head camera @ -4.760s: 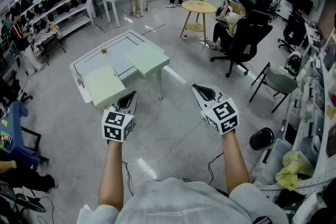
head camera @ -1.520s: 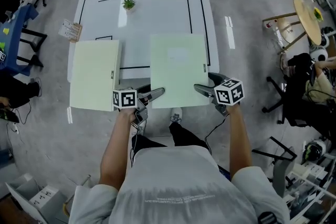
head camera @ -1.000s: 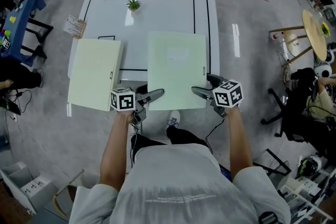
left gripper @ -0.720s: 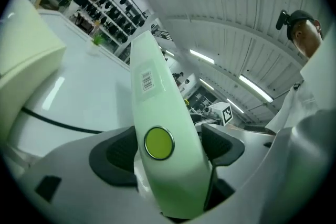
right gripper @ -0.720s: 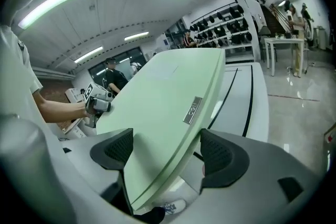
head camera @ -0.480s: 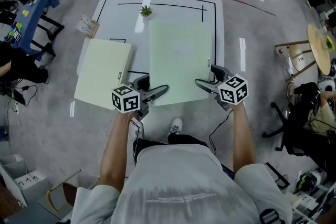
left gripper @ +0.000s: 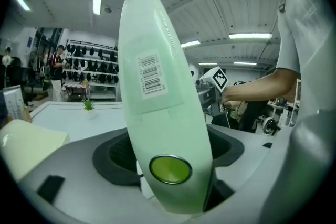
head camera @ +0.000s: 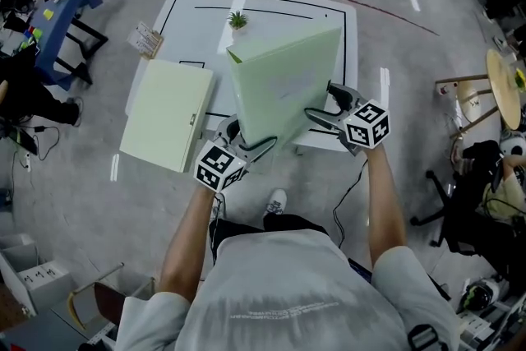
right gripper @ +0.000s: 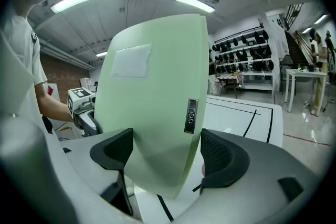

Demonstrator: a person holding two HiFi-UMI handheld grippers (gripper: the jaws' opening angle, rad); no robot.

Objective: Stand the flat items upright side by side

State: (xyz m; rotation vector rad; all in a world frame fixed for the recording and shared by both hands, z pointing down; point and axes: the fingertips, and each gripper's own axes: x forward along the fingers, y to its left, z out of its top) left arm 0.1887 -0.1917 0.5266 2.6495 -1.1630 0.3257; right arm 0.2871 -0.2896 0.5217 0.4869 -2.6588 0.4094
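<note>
Since the earlier frame the folder (head camera: 283, 82) has risen from flat to steeply tilted over the table's (head camera: 189, 20) near edge. Left gripper (head camera: 246, 140) and right gripper (head camera: 326, 104) each pinch one side, to steady it.

The binder (head camera: 283, 86) looks matt plastic, the table (head camera: 279, 12) glossy.

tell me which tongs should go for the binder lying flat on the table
Left, probably. The flat binder lies on the left side of the table, nearest the left tongs; the right tongs are across the raised binder from it. Both tongs now grip the raised binder.
</note>
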